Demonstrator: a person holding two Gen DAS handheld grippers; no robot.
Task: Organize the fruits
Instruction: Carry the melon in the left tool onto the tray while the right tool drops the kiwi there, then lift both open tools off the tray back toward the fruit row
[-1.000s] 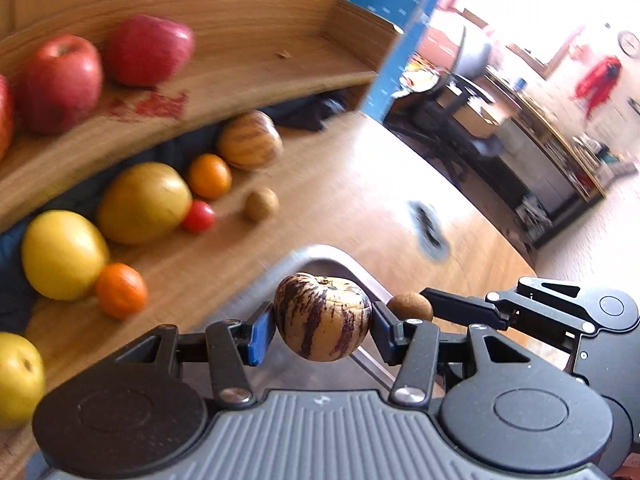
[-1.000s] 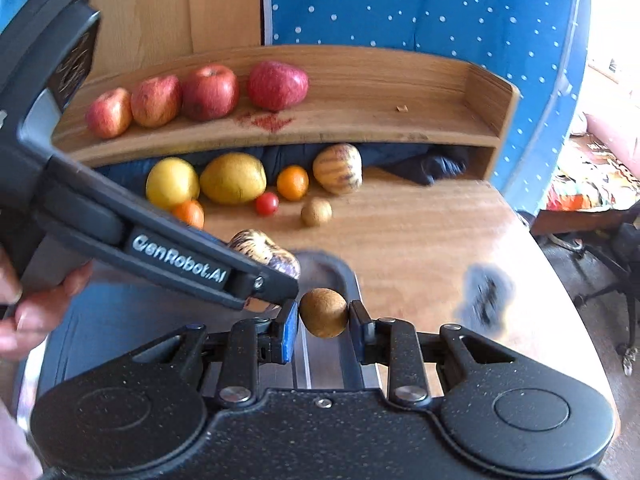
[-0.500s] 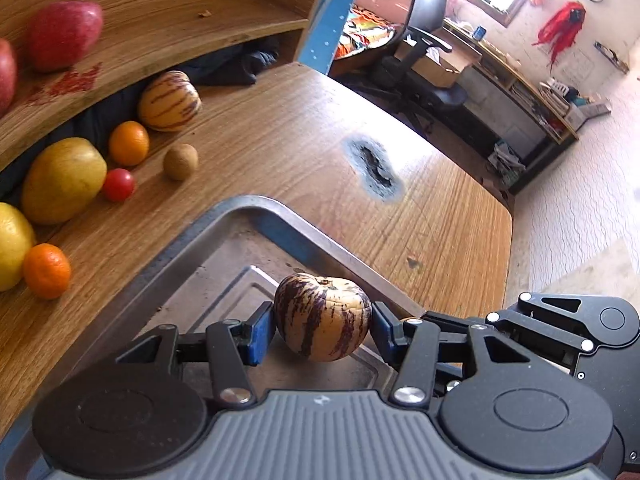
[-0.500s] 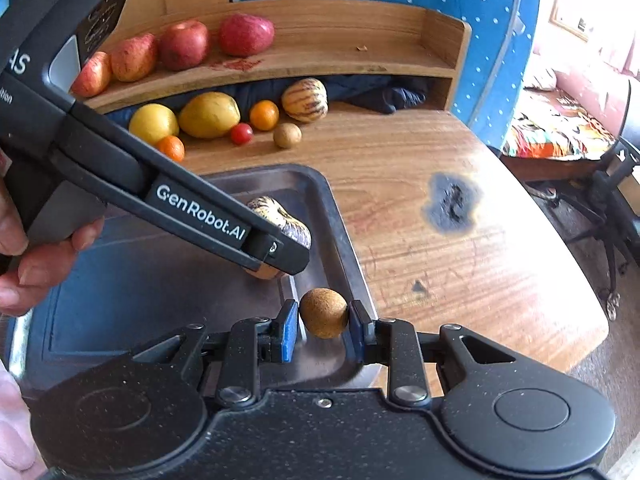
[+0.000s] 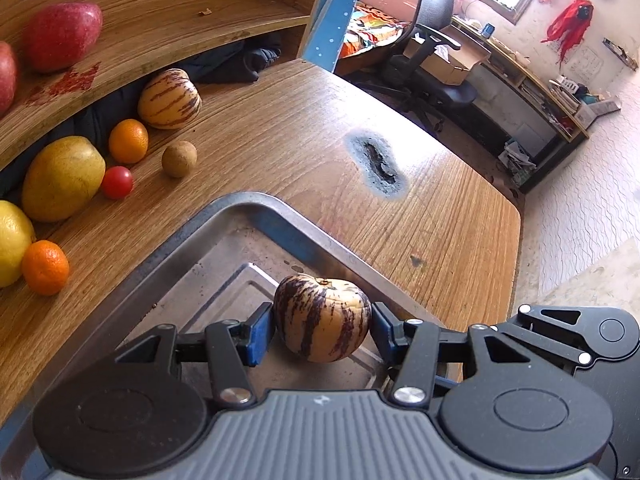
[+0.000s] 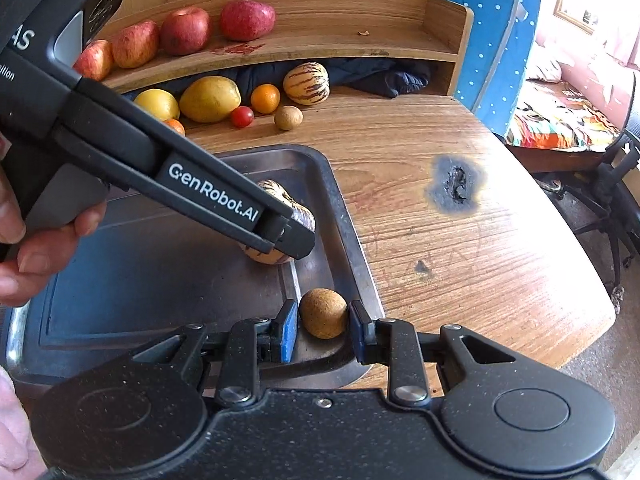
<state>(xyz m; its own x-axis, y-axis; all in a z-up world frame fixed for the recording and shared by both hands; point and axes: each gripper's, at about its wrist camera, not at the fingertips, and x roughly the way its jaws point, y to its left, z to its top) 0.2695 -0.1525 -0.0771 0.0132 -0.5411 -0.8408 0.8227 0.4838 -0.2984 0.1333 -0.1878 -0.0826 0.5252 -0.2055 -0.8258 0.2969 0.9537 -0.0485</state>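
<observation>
My left gripper (image 5: 323, 323) is shut on a purple-striped melon (image 5: 320, 308), which sits low over the far right corner of the steel tray (image 5: 248, 200). From the right wrist view that melon (image 6: 276, 192) seems to touch the tray floor, with the left gripper's near finger (image 6: 292, 240) in front of it. My right gripper (image 6: 324, 320) is shut on a small brown round fruit (image 6: 323, 312), just inside the tray's right rim (image 6: 344, 216) near its front corner. A hand holds the left gripper's handle at the left edge.
Behind the tray, a row of fruit lies under a wooden shelf (image 6: 360, 44): yellow fruits, oranges, a cherry tomato (image 6: 242, 117), another striped melon (image 6: 306, 82) and a brown fruit (image 6: 288, 117). Red apples (image 6: 184, 30) sit on the shelf. A burn mark (image 6: 456, 188) scars the table.
Both grippers have pulled back from the shelf and come down over the tray, each still carrying its fruit. The melon now sits at the tray floor.
</observation>
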